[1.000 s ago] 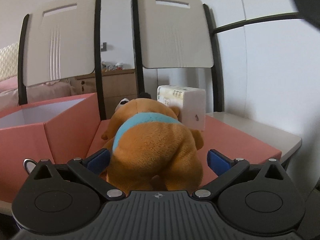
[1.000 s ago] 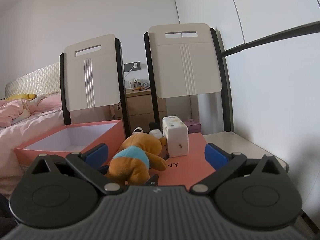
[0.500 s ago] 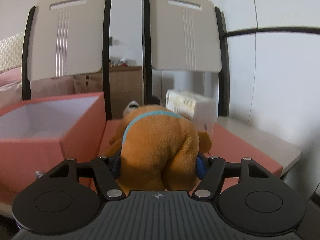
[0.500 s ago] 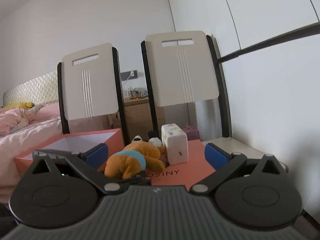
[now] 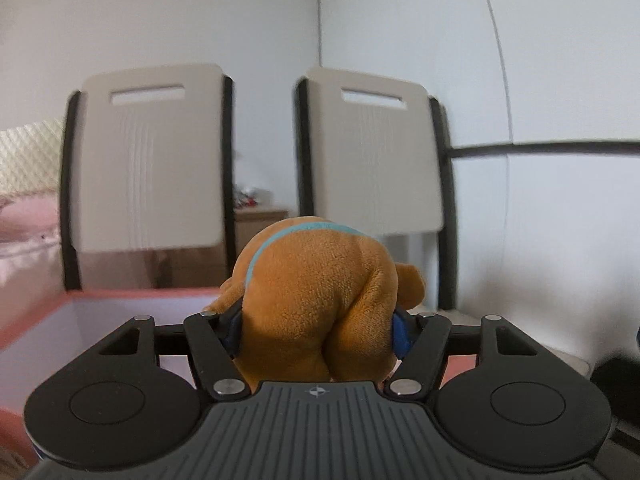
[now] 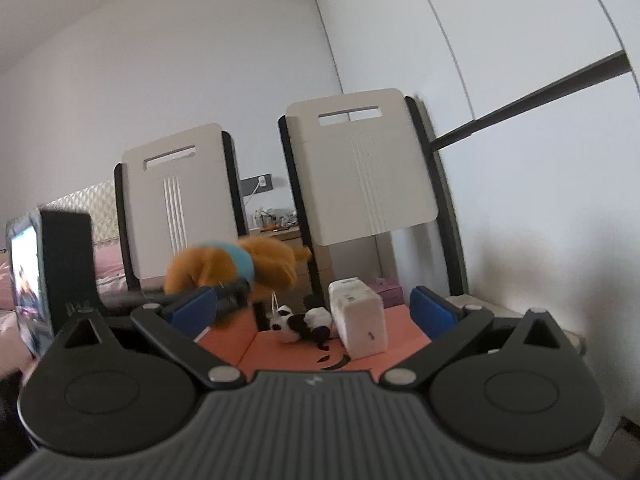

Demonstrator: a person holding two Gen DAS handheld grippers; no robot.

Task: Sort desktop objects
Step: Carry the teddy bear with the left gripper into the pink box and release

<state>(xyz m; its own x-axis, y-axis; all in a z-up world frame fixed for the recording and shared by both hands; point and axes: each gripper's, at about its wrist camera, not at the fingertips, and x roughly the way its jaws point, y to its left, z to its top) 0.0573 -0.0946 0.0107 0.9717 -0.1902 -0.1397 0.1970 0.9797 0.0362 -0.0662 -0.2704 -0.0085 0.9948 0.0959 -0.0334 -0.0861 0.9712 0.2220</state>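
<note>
Soft even daylight, muted shadows; motion blur on chair backs (image 5: 152, 168); fisheye bending at edges.

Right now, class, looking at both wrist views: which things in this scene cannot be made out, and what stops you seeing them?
- Plush bear, left wrist view: head hidden behind its own body.
- Left gripper fingers: blue pads mostly buried in the plush.
- Pink box, left wrist view: floor hidden by the gripper body.
- Lid print, right wrist view: cut off by the right gripper.
- Tissue pack label: too small.
- Dresser items: too small.
</note>
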